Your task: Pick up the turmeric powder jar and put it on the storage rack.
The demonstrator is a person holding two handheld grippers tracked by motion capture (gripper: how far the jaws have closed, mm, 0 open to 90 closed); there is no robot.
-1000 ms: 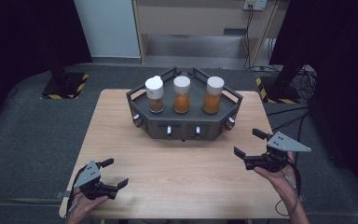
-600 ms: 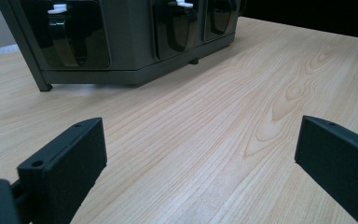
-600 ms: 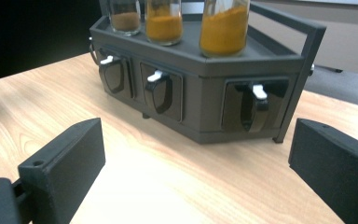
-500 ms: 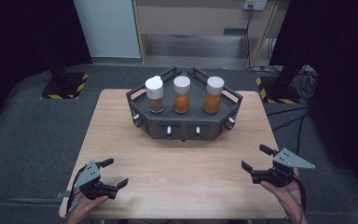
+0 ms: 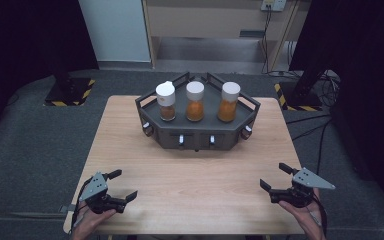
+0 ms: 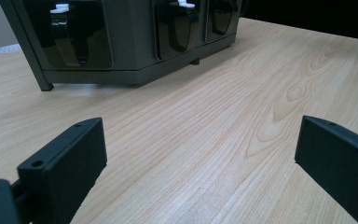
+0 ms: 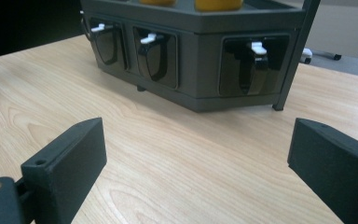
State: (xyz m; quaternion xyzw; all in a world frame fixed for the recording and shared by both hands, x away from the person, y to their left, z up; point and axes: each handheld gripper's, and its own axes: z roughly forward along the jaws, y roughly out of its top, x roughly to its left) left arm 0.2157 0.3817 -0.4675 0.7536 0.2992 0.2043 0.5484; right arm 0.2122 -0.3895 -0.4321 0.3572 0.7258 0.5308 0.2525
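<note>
my left gripper and right gripper both sit spread wide and empty near my edge of the table, well apart from the dark rack at the far middle, which holds 3 white-capped jars of orange powder upright in a row. i judge the jars to be rigid, smooth and a bit slippery, likely breakable, and only moderately heavy. i'd pinch one around its straight body just under the cap, not on the cap itself, which could twist or lift off.
</note>
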